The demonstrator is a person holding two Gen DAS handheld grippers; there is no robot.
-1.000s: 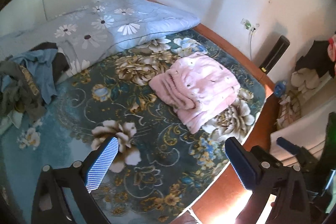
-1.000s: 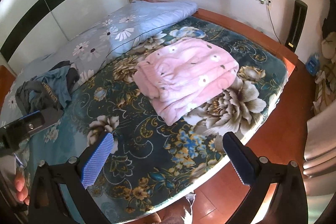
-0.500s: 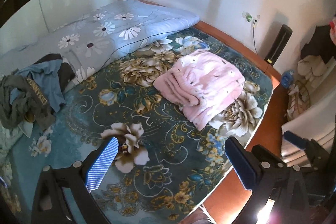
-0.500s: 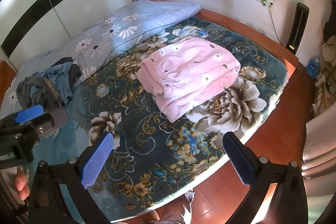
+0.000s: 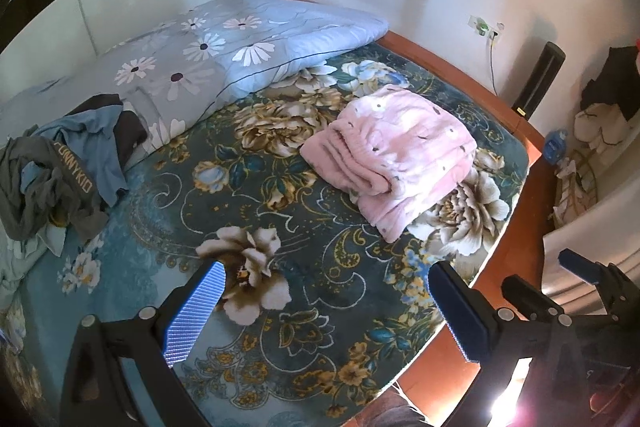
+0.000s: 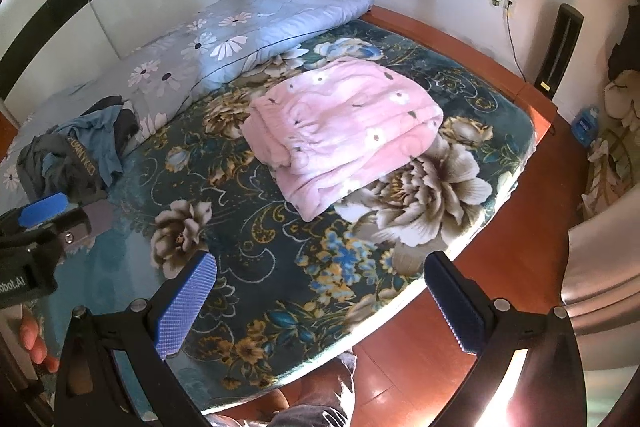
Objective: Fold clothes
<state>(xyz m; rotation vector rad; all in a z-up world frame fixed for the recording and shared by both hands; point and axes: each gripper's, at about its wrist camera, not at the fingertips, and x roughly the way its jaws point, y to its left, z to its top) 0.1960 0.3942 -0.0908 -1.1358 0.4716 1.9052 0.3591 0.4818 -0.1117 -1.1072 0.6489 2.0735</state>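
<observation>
A folded pink fleece garment [image 5: 396, 155] [image 6: 344, 131] lies on the floral bedspread [image 5: 304, 267] [image 6: 280, 259], toward the bed's right corner. A crumpled heap of grey and blue clothes [image 5: 56, 171] [image 6: 76, 155] sits at the left by the pillow. My left gripper [image 5: 324, 311] hangs open above the bedspread's near part, holding nothing. My right gripper [image 6: 320, 307] is open too, over the bed's near edge, well short of the pink garment. The left gripper also shows at the left edge of the right wrist view [image 6: 52, 223].
A light blue daisy-print quilt [image 5: 224, 51] [image 6: 240, 39] lies along the back of the bed. The wooden bed frame [image 5: 460, 67] borders the far side, with red-brown floor [image 6: 520, 219] to the right. A person's knee [image 6: 312, 403] shows below the bed edge.
Both grippers have pulled back and risen a little, so more of the bed shows. The clothes have not moved and both grippers stay open.
</observation>
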